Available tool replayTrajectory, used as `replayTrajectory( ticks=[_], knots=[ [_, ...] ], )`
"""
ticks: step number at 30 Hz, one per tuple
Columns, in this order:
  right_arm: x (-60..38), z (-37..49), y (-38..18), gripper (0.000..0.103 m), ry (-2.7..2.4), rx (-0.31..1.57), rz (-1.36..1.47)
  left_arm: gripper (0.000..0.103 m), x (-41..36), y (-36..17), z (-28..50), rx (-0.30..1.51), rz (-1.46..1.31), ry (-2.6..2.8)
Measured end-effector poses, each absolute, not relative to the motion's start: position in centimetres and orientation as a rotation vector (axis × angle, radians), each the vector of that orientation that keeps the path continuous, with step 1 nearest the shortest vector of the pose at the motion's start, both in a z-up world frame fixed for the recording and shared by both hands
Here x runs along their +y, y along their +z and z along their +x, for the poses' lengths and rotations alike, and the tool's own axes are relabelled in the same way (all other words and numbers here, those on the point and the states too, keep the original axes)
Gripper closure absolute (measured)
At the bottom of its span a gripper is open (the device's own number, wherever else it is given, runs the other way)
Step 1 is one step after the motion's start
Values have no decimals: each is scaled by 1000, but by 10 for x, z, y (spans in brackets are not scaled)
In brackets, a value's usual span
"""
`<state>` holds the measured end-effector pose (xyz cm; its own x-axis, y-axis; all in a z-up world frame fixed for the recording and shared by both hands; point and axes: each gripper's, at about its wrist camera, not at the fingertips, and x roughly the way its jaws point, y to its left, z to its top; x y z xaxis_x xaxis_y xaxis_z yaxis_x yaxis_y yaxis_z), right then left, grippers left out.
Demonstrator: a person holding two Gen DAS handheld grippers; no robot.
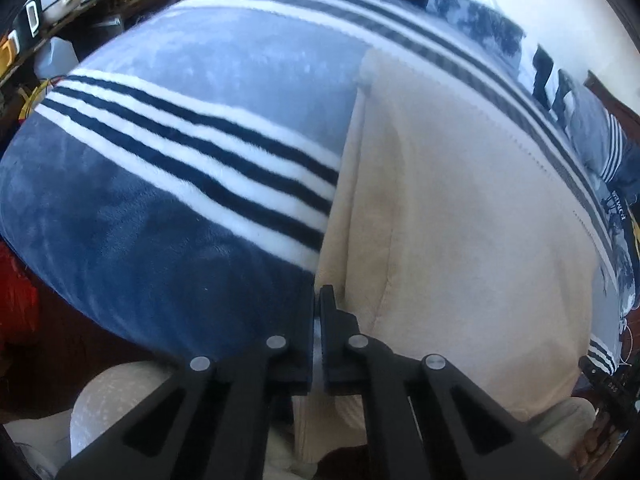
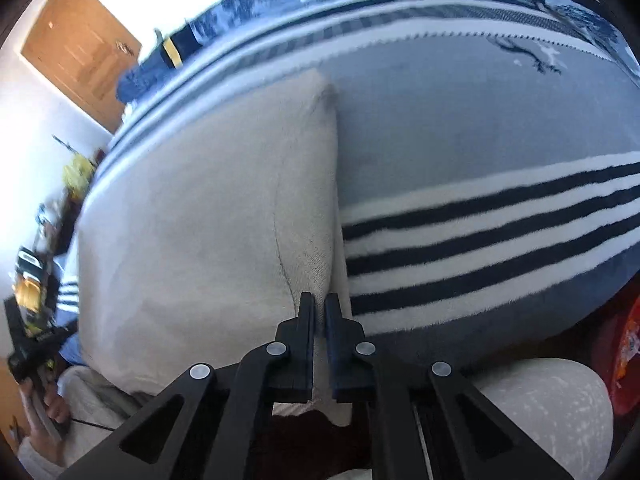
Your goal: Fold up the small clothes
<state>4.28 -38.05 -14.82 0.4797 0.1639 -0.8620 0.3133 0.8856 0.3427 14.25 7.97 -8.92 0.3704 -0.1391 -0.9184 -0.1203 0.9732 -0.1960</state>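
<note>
Left gripper [image 1: 318, 300] is clamped on the near left edge of the cream garment [image 1: 460, 208], and right gripper [image 2: 319, 300] is clamped on its near right edge. Ahead of both grippers the garment lies flat on a blue striped blanket [image 1: 168, 184]. The garment's far corner [image 2: 320, 84] sits ahead of the right gripper.

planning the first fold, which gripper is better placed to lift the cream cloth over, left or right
Neither clearly. The left gripper is shut on the cream cloth's near left edge; the right gripper is shut on its near right edge. Both hold near corners on the striped blanket, so lifting together looks best.
</note>
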Motion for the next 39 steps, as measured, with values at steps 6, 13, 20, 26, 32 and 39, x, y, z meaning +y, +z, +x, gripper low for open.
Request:
replayTrajectory(
  ticks=[6,13,20,26,32,39],
  knots=[
    [-393,30,-141,43,-101,1019,581,70,85,-67,125,1097,-286,-23],
    [-391,29,-147,42,-51,1030,622,73,50,-92,131,1205,-117,-31],
    [-384,37,-157,95,-26,1094,608,94,69,-96,135,1215,-299,-103],
    [-381,26,-145,97,-53,1073,555,95,75,-88,116,1193,-281,-97],
    [-374,33,-154,97,-87,1132,486,92,57,-96,120,1223,-136,-46],
    [-372,20,-130,37,-89,1052,515,42,81,-74,109,1119,-235,-11]
  ],
)
